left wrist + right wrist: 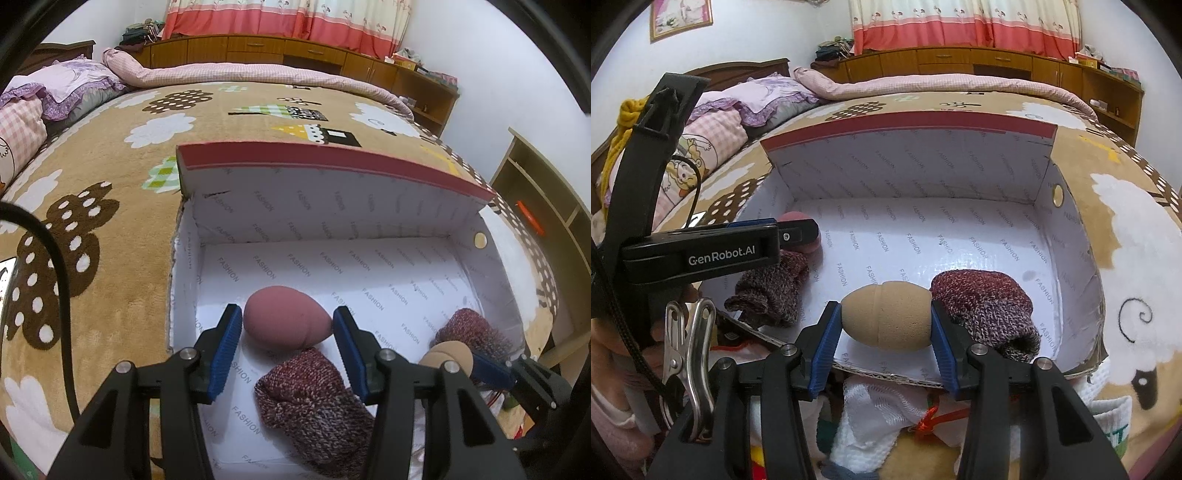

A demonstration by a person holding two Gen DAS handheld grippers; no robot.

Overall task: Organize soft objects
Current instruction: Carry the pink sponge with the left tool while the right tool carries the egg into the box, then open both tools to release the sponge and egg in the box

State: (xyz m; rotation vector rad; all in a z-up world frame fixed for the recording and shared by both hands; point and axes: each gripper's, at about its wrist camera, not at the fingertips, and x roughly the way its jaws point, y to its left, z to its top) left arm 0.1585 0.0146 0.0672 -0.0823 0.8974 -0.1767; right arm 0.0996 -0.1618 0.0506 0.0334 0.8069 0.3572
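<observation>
**Mia:** What is the right hand-held gripper [885, 320] doing?

**Ben:** Its blue pads squeeze a tan sponge [886, 315] from both sides. The sponge is shaped like an egg. It hangs over the near edge of the box [1067, 236].

**Mia:** And the left hand-held gripper [286, 334]?

**Ben:** It is partly open and holds nothing. A pink sponge [286, 320] lies on the box floor between its pads. The left pad has a small gap to the sponge. The right pad is at the sponge's tip, and I cannot tell if it touches.

**Mia:** What else is in the box?

**Ben:** Two knitted socks, red and grey mixed. One sock [314, 402] lies in the box near its front, just in front of the pink sponge. The other sock [984, 312] lies in the right part of the box, right beside the tan sponge.

**Mia:** Where is the box?

**Ben:** It sits on a bed [110, 206] with a brown blanket. Its lid stands up at the back. In front of the box lies a heap of white cloth [875, 413] and a red cord [929, 421].
</observation>
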